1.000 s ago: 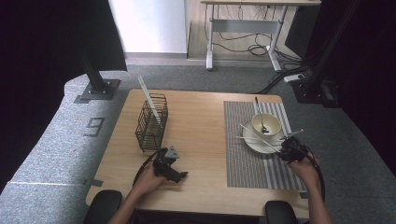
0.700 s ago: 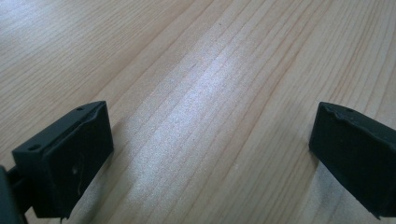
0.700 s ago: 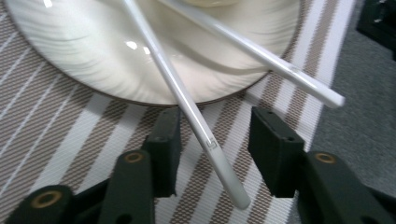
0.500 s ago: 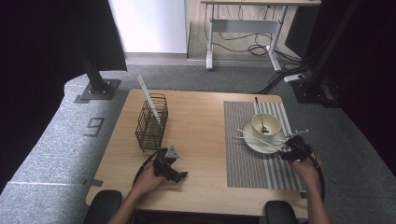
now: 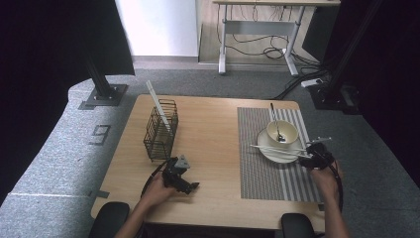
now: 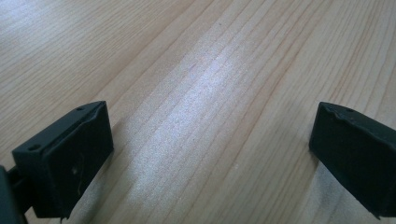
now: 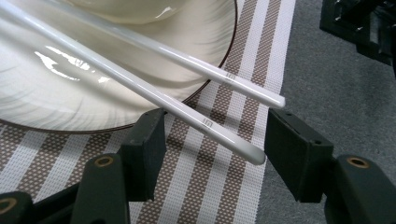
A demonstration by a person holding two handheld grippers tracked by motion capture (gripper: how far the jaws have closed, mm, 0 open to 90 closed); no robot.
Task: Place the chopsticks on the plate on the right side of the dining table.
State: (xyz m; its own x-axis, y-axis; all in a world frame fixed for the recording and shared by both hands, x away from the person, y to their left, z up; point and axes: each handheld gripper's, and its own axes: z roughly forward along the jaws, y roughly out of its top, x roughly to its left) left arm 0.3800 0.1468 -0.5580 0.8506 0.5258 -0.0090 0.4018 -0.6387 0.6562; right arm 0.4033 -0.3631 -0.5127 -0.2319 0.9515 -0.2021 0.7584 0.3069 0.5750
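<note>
Right tongs (image 7: 210, 154) just opened, chopsticks (image 7: 205, 123) loose between the jaws — close squarely on both ends; left tongs (image 6: 210, 154) open, empty.

A taped figure "9" (image 5: 100, 134) shows on the grey floor (image 5: 59, 163), left of the counter (image 5: 213, 144); the chopsticks' (image 7: 205, 123) tiny marks are unreadable.
</note>
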